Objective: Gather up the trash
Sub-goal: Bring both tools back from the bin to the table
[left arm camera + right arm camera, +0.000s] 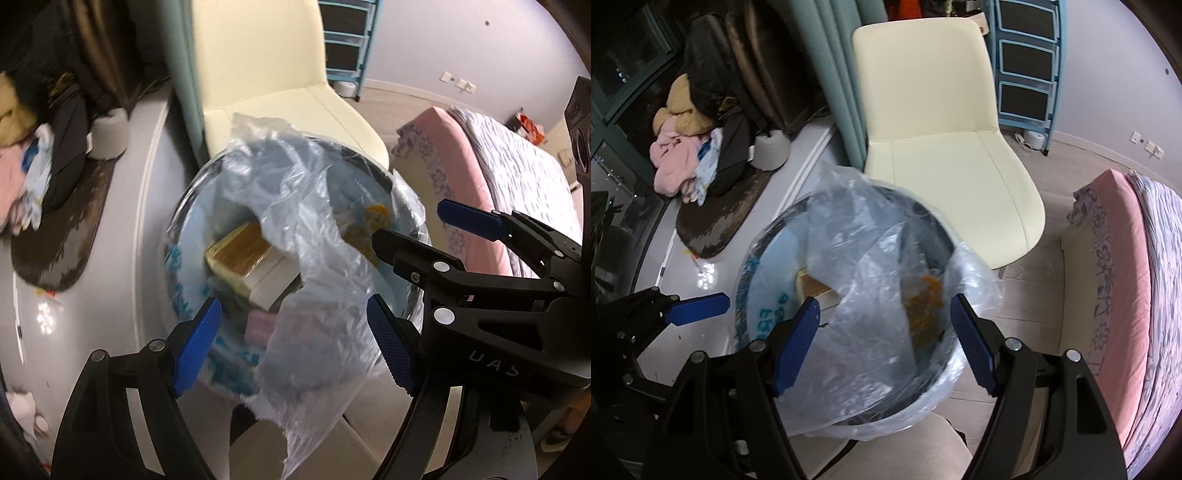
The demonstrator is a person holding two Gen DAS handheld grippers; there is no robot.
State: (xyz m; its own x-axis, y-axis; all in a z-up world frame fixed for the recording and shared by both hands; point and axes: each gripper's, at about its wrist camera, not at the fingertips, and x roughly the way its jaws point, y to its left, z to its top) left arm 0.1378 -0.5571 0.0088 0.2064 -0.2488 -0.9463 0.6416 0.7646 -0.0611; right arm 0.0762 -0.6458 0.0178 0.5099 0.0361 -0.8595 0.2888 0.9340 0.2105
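A round trash bin (369, 168) (764, 236) lined with a clear plastic bag (314, 206) (857, 240) stands below both grippers. Inside lie a yellow-brown box (240, 251), a white box (273, 280) and orange peel (373, 218) (923, 306). My left gripper (295, 347) hangs open over the bin, and a loose flap of the bag lies between its blue pads without being pinched. My right gripper (886, 343) is open above the bin's near rim, with nothing pressed between its pads. The right gripper (413, 229) also shows in the left wrist view. My left gripper's blue pad (698, 308) shows beside the bin.
A cream chair (258, 74) (942, 147) stands just behind the bin. A bed with a pink sheet (498, 177) (1126, 295) is at the right. A brown mat (720, 221), a pile of clothes (679, 147) and a paper roll (770, 149) lie at the left.
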